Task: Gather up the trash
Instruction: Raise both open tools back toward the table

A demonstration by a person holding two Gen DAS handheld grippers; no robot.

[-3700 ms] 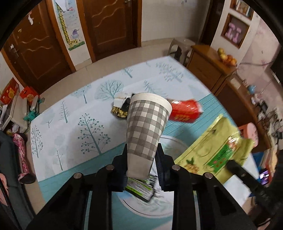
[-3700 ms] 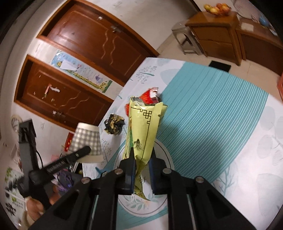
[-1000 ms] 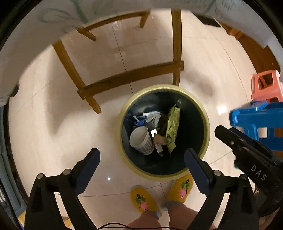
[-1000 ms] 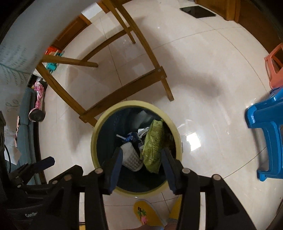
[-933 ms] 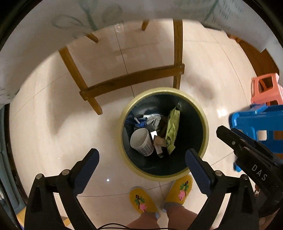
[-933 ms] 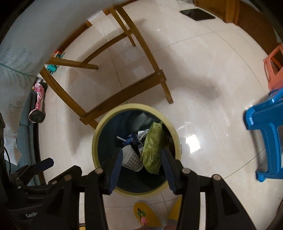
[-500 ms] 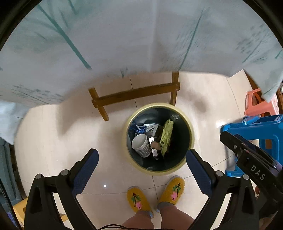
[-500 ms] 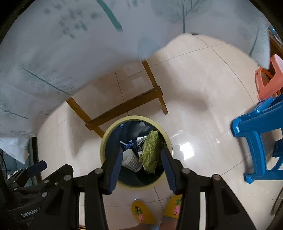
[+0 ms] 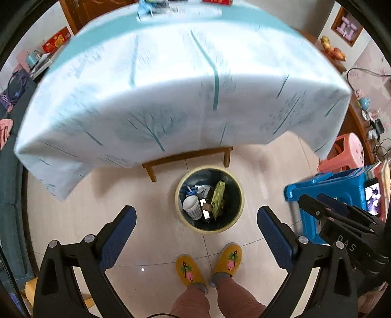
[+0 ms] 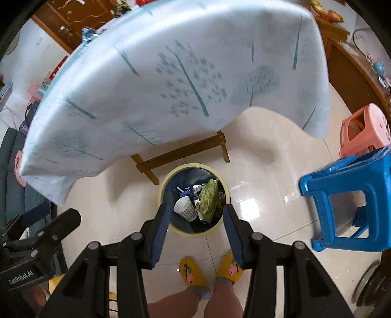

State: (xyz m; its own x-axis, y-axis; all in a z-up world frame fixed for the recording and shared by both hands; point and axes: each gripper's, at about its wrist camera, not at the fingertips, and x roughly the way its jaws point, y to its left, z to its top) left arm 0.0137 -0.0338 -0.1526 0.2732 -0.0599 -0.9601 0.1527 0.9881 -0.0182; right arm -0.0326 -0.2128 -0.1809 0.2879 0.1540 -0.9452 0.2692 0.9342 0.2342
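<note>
A round bin with a yellow rim (image 9: 240, 195) (image 10: 165, 183) stands on the tiled floor below both grippers. Inside it lie a checked paper cup (image 9: 191, 208) (image 10: 184, 208), a green-yellow snack bag (image 9: 217, 197) (image 10: 207, 197) and other scraps. My left gripper (image 9: 196, 217) hangs high above the bin, jaws wide open and empty. In the right wrist view my right gripper (image 10: 195, 215) is open too, with nothing between its blue pads (image 10: 160, 228). Far up on the table a red packet (image 9: 217, 2) and a blurred bluish wrapper (image 9: 152, 7) show.
The table with the tree-print cloth (image 9: 171, 80) (image 10: 171, 73) overhangs the floor ahead. A blue stool (image 9: 337, 193) (image 10: 349, 195) and a pink stool (image 9: 347, 151) (image 10: 364, 132) stand at the right. A person's feet in yellow slippers (image 9: 207, 265) (image 10: 210, 267) are just behind the bin.
Both grippers have risen well above the bin, which looks smaller now. The tablecloth and the tabletop's near edge have come into view. Both stay open and empty.
</note>
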